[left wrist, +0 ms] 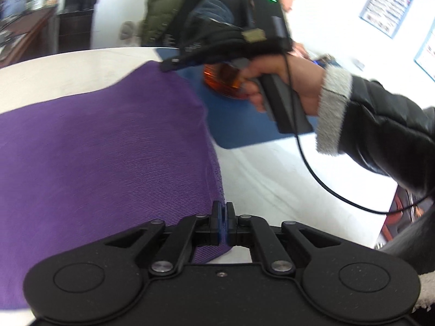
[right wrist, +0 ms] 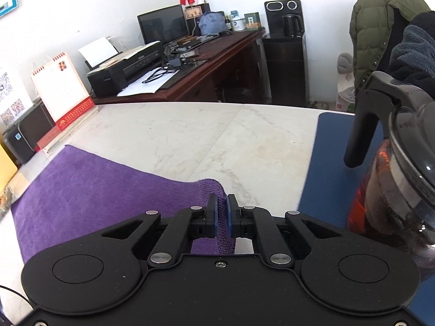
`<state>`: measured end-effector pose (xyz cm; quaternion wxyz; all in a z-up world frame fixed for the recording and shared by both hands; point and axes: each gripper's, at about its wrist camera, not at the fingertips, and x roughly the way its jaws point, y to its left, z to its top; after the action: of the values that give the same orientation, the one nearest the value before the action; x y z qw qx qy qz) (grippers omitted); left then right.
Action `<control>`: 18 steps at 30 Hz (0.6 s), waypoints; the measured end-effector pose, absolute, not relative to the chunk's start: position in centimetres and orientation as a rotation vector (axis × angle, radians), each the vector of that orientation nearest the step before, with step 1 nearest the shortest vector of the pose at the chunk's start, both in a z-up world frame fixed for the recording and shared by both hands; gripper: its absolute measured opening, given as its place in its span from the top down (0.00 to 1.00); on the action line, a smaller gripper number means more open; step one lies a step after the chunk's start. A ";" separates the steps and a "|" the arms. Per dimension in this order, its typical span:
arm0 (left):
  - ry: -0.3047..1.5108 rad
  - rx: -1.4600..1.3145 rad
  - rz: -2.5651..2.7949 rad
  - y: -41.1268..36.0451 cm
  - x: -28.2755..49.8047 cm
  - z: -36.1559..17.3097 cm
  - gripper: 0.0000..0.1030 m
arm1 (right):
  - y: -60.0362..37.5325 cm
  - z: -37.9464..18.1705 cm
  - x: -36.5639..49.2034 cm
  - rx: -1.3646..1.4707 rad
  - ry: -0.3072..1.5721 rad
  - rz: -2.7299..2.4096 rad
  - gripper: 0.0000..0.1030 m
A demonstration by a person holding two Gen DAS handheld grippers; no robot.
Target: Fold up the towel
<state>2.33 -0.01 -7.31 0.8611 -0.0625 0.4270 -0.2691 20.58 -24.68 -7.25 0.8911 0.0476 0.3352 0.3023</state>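
Both tongs pinch the purple towel's right-hand edge, ready to carry it across.

Left tongs (left wrist: 223, 218) are clamped narrow on the near corner of the towel (left wrist: 103, 149), and the right tongs (right wrist: 221, 214) grip the far corner of that same edge, which rises in a small hump off the pale counter (right wrist: 204, 135). To fold well, I'd lift both corners level and together, sweep them over to meet the opposite edge squarely, and keep the right hand (left wrist: 282, 81) low and clear of the glass teapot (right wrist: 394, 168) on the blue mat (right wrist: 326, 163) just beside it.
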 end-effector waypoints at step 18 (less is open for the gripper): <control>0.951 -0.256 -0.480 2.2 0.9 -10.0 0.98 | -15.7 -7.8 19.1 0.020 0.781 0.758 0.77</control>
<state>0.88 2.21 -10.00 0.8536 -0.1215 0.4522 -0.2283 19.14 -15.67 -7.83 0.8555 0.0097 0.3715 0.3606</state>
